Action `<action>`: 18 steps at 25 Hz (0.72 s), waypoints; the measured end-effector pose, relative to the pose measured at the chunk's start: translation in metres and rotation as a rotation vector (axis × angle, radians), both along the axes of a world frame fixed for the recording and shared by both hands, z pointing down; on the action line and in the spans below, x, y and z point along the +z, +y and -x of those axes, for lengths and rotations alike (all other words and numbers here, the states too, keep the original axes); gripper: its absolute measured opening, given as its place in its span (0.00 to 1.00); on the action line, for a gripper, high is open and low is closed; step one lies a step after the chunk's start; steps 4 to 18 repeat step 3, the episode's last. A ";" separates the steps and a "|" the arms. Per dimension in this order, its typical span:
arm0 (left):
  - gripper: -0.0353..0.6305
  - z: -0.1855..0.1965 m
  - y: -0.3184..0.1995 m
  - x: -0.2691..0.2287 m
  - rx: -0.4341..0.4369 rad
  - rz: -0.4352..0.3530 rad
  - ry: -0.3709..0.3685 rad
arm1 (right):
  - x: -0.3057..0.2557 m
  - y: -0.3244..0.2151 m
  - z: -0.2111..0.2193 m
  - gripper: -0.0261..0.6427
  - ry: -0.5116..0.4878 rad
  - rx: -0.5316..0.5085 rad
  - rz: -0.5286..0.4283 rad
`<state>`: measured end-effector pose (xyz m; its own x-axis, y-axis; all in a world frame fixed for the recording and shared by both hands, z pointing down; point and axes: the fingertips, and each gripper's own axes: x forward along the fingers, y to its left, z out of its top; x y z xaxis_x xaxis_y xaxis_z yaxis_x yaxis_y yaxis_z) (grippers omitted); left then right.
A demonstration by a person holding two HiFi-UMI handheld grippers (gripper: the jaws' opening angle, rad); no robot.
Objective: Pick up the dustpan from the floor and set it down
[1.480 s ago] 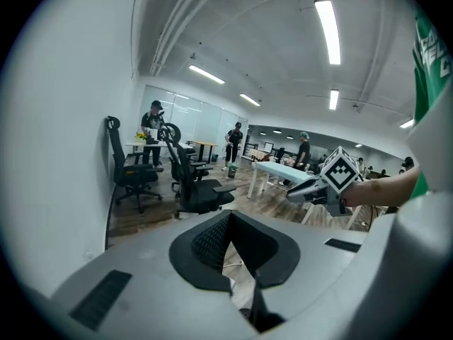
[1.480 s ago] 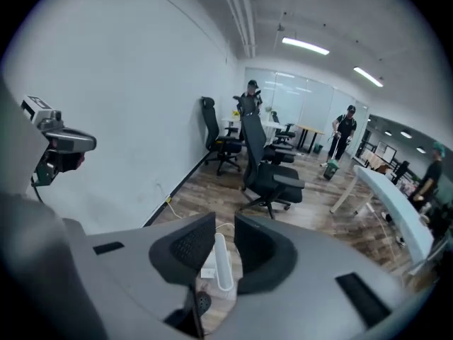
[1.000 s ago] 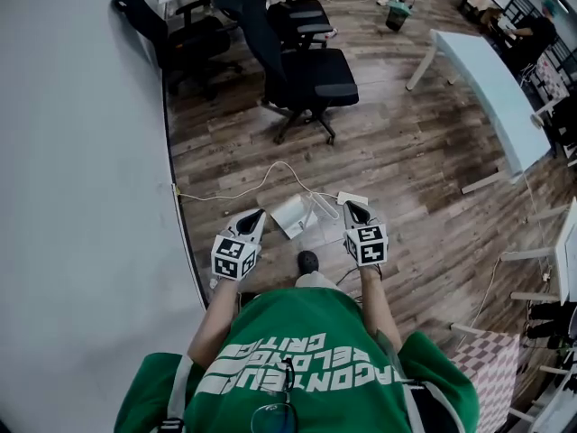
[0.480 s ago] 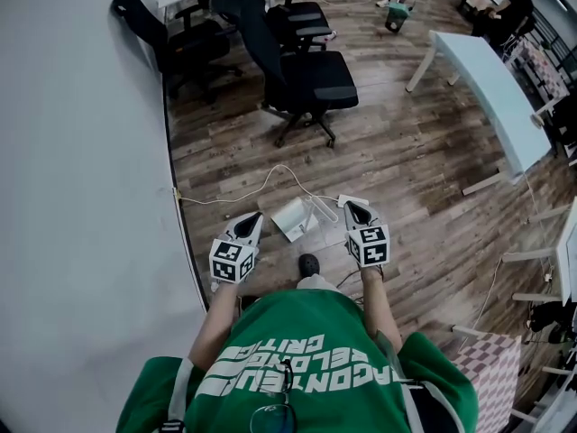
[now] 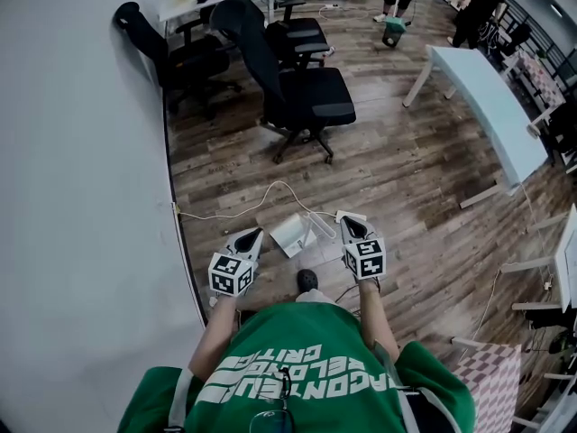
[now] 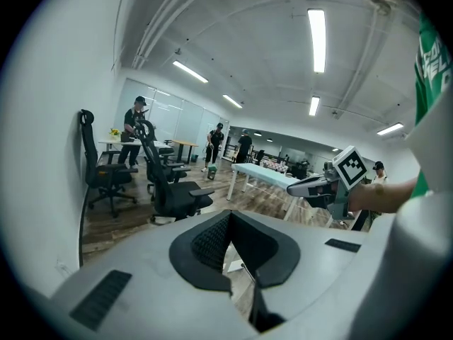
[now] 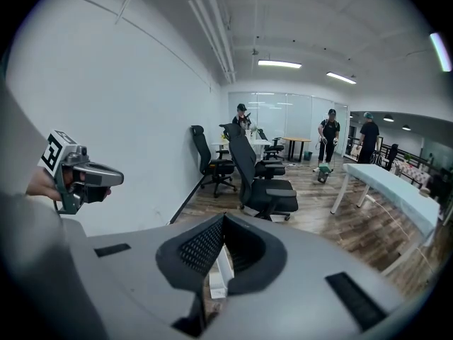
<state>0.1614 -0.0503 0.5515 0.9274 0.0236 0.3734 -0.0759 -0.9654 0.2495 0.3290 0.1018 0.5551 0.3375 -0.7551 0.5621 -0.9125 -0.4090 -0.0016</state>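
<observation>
Dustpan: the white dustpan [image 5: 290,234] lay on the wood floor [image 5: 397,170], near the floor's edge along the white wall [image 5: 81,197] and just ahead of the person's shoe [image 5: 307,281].
Neighbours: a white cable [image 5: 243,211] ran from the wall edge toward the dustpan. A white power strip [image 5: 353,216] lay just beside it on the right. A black office chair [image 5: 306,93] stood well apart, farther out on the floor.
Left gripper: the left gripper [image 5: 253,235] was held above the floor to the left of the dustpan. Its fingers were together at the tips with nothing between them.
Right gripper: the right gripper [image 5: 348,225] was held to the right of the dustpan, over the power strip. Its fingers were pressed together and held nothing.
Contact: neither gripper touched the dustpan. In both gripper views it showed only as a white sliver below the closed tips.
Done, as far as shown: the dustpan rested on the floor, which is where a finished set-down would leave it.
Left, as far as shown: the scene fitted two stages equally. Either the dustpan was waiting on the floor to be lifted, or it had been put back down and released. Empty, closed fingers on both sides did not decide between them.
Judgement: no grip or lift was under way at this moment.
</observation>
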 end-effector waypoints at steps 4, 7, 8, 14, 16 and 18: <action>0.05 0.000 0.002 0.002 0.017 0.005 0.006 | 0.002 -0.002 0.002 0.05 0.001 -0.002 0.000; 0.05 0.000 0.002 0.002 0.017 0.005 0.006 | 0.002 -0.002 0.002 0.05 0.001 -0.002 0.000; 0.05 0.000 0.002 0.002 0.017 0.005 0.006 | 0.002 -0.002 0.002 0.05 0.001 -0.002 0.000; 0.05 0.000 0.002 0.002 0.017 0.005 0.006 | 0.002 -0.002 0.002 0.05 0.001 -0.002 0.000; 0.05 0.000 0.002 0.002 0.017 0.005 0.006 | 0.002 -0.002 0.002 0.05 0.001 -0.002 0.000; 0.05 0.000 0.002 0.002 0.017 0.005 0.006 | 0.002 -0.002 0.002 0.05 0.001 -0.002 0.000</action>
